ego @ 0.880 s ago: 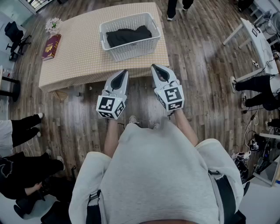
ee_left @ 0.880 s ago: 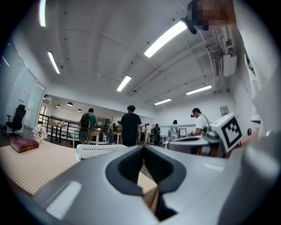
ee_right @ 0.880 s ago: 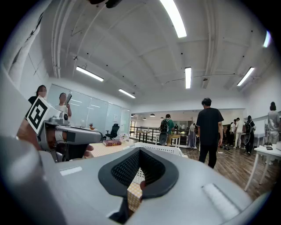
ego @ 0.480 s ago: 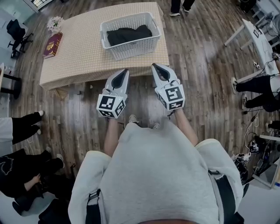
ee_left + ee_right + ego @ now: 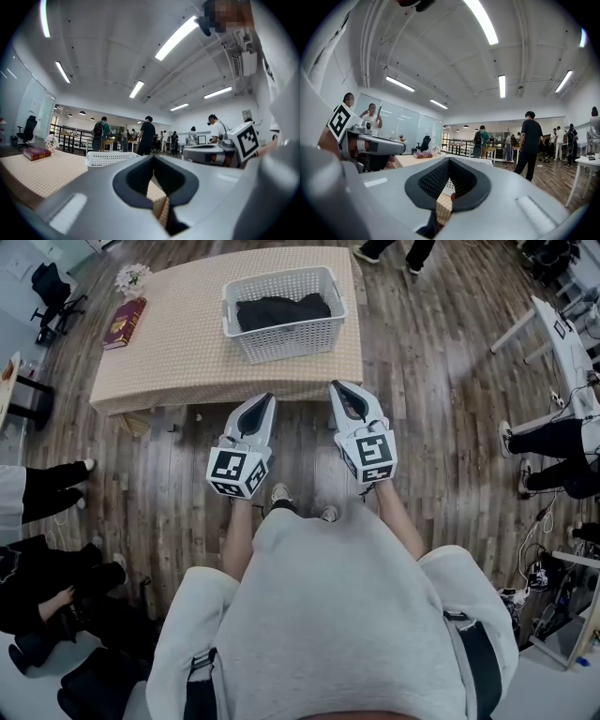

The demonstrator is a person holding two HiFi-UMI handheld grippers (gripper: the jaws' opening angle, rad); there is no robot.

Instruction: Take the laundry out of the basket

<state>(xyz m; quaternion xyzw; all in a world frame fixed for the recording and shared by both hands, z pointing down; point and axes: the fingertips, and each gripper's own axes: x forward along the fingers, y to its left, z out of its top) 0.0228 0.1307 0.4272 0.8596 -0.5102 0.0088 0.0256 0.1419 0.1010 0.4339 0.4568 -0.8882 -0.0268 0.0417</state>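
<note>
– Since the dark laundry [image 5: 281,310] lies heaped inside the white basket [image 5: 291,341], would you call any of the job done?

– No, I'd judge it not begun. Take the table [image 5: 178,352] from its left end. First come a red book [image 5: 124,322] and a small bunch of flowers [image 5: 132,277], then a bare stretch of tabletop, then the basket toward the right end. No clothing lies on the table outside the basket, and none on the wooden floor [image 5: 300,442].

– And the grippers?

– Both hang in front of the person [image 5: 328,615], over the floor and short of the table's near edge, well apart from the basket. The left gripper [image 5: 266,399] has its jaws together with nothing between them. Its own view shows the pads meeting, with the basket beyond. The right gripper [image 5: 337,388] is likewise closed and empty.

– So what's left?

– All of it, I'd say. The person has to step up to the table, open a pair of jaws and reach down into the basket. Then it's a matter of pinching the laundry, lifting it clear of the rim and setting it down, probably on the bare tabletop. I can't tell how many garments are in the heap, since it reads as one dark mass. It may take several lifts.
</note>
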